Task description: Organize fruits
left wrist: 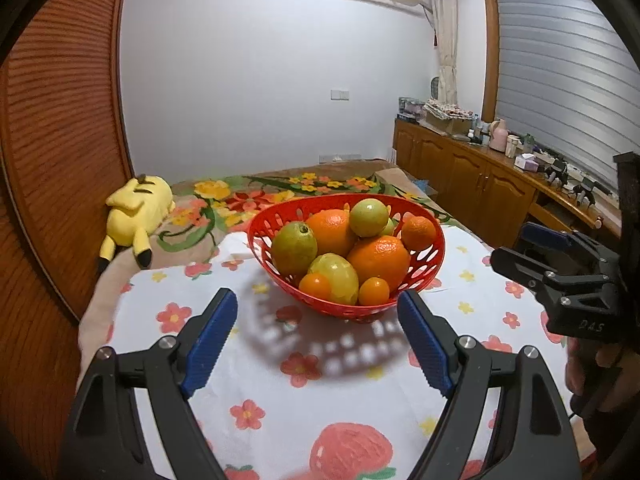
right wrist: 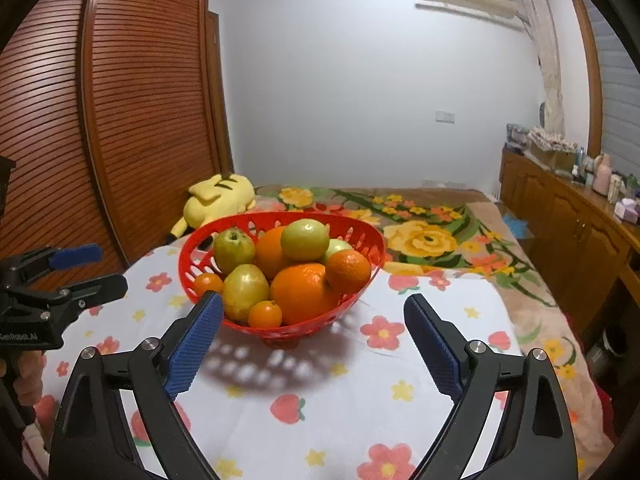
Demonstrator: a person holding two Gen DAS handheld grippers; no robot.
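Observation:
A red slotted basket (left wrist: 434,258) (right wrist: 188,256) stands on the flowered white cloth, heaped with fruit: large oranges (left wrist: 380,260) (right wrist: 304,294), green pears (left wrist: 294,248) (right wrist: 234,250), a green apple (left wrist: 369,217) (right wrist: 305,239), a yellow-green fruit (left wrist: 336,278) (right wrist: 245,290) and small tangerines (left wrist: 374,291) (right wrist: 265,314). My left gripper (left wrist: 316,300) is open and empty, just short of the basket's near side. My right gripper (right wrist: 314,304) is open and empty, its left fingertip close to the basket wall. Each gripper shows in the other's view, the right one (left wrist: 560,276) and the left one (right wrist: 60,280).
A yellow plush toy (left wrist: 134,212) (right wrist: 218,200) lies behind the basket to the left. A louvred wooden wardrobe (right wrist: 120,120) stands on the left. A wooden cabinet (left wrist: 480,176) with clutter runs along the right wall. A flowered blanket (right wrist: 420,236) lies beyond the cloth.

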